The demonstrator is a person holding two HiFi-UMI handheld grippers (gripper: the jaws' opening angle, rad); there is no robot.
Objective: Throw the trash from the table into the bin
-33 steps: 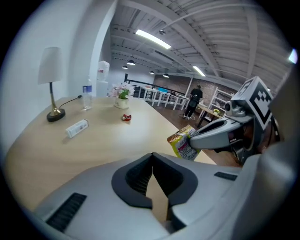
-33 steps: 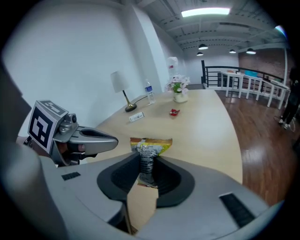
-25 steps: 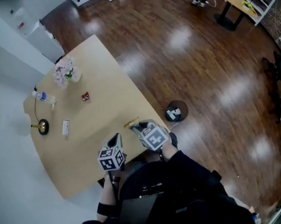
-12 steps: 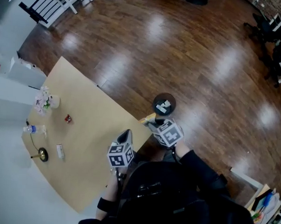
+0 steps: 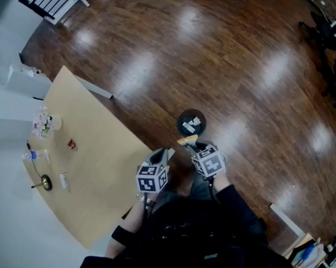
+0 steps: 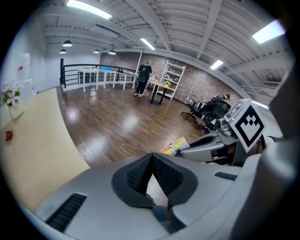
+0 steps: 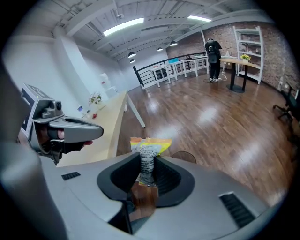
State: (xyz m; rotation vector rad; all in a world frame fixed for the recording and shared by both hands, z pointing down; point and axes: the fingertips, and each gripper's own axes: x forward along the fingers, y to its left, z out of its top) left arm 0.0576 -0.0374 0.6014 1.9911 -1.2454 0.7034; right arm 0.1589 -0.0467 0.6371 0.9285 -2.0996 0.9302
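The right gripper (image 7: 146,172) pinches a yellow snack wrapper (image 7: 149,146) between its jaws, and the wrapper's printed end sticks out past the tips. From the head view, it is off the edge of the tan table (image 5: 83,155), over the wooden floor (image 5: 254,79) and just beside the round dark bin (image 5: 191,123), which has pale scraps inside. The left gripper (image 6: 151,163) is pressed together with nothing in it, close beside the right one near the table's corner.

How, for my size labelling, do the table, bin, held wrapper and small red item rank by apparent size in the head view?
1. table
2. bin
3. wrapper
4. red item
The wrapper is held nearer the camera, so its place above the red item is unsure.
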